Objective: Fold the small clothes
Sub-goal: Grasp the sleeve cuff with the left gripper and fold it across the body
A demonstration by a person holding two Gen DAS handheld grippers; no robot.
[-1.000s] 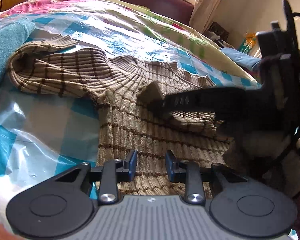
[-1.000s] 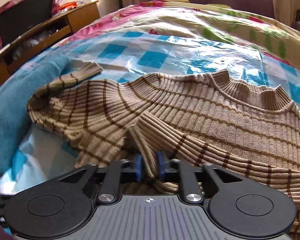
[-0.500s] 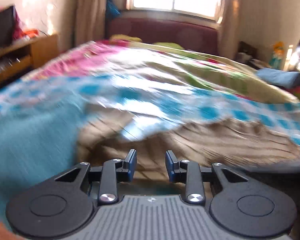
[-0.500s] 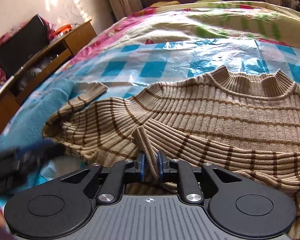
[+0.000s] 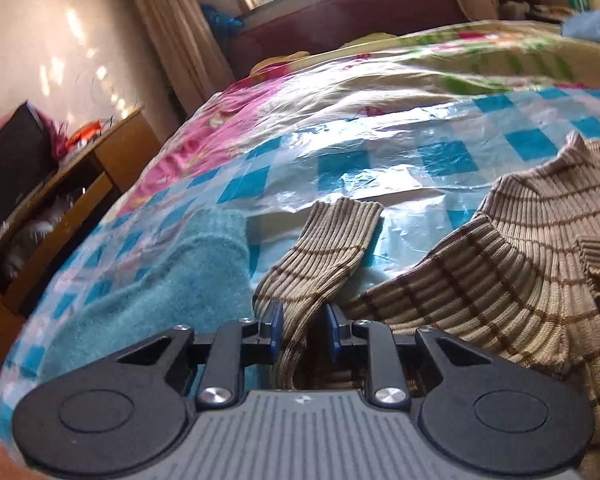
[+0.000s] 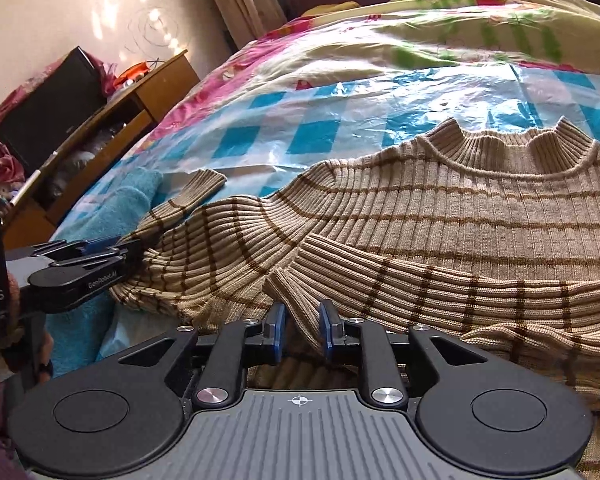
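Left wrist: left hand-held gripper [image 5: 302,330] parted around sweater [image 5: 512,276] sleeve [image 5: 324,252]; right hand-held gripper [image 6: 302,330] likewise released.

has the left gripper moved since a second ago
Yes. The left gripper has swung left off the sweater body onto its outstretched sleeve, beside the blue towel.

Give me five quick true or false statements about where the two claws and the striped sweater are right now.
1. The left claw straddles a sleeve of the beige ribbed sweater with brown stripes. True.
2. The right claw hangs clear of the sweater. False: a folded sleeve sits between its fingers.
3. A teal fuzzy towel lies beside the sweater. True.
4. The sweater lies on bare wood. False: it lies on a blue-and-white checked plastic sheet.
5. The sweater's collar is folded under, hidden. False: it shows at the far edge.
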